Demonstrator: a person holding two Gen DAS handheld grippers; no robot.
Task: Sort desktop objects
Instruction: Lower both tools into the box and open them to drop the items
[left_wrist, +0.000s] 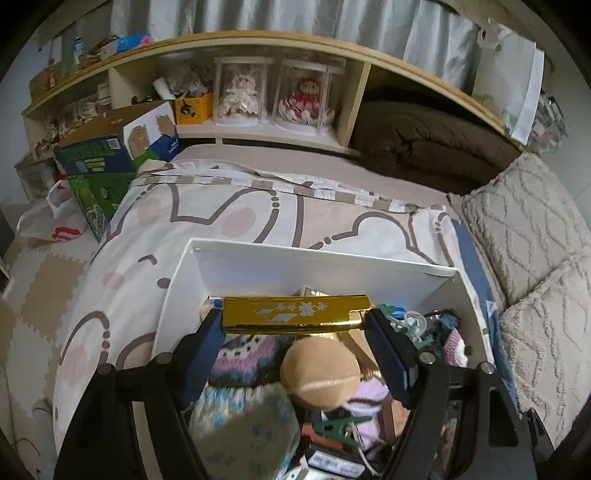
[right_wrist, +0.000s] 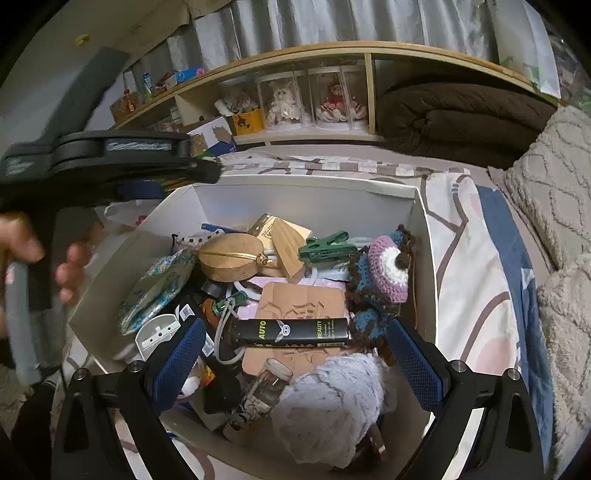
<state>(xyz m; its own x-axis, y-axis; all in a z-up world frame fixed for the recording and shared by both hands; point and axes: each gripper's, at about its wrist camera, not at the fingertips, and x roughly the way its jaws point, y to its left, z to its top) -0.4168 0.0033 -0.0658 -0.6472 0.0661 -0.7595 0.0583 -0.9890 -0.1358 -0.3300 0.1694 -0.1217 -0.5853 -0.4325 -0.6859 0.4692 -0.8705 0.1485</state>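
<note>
My left gripper (left_wrist: 292, 316) is shut on a gold harmonica-like bar (left_wrist: 295, 314), gripped at both ends by the blue pads (left_wrist: 207, 343). It hangs above a white box (left_wrist: 295, 260) full of small items. In the right wrist view the box (right_wrist: 306, 206) lies below my right gripper (right_wrist: 295, 330), which stands wide open. A black tube (right_wrist: 258, 330) lies between its fingers, and the pads do not touch it. A tan round pouch (right_wrist: 229, 258), a green clip (right_wrist: 328, 245) and a crocheted piece (right_wrist: 384, 266) rest in the box. The left gripper (right_wrist: 207, 171) shows at upper left, held by a hand (right_wrist: 22, 240).
The box sits on a patterned bedspread (left_wrist: 221, 214). Behind it runs a wooden shelf (left_wrist: 280, 40) with dolls in clear cases (left_wrist: 306, 96) and a folded brown blanket (left_wrist: 428, 144). Cardboard boxes (left_wrist: 99, 155) stand at left, cushions (left_wrist: 535, 236) at right.
</note>
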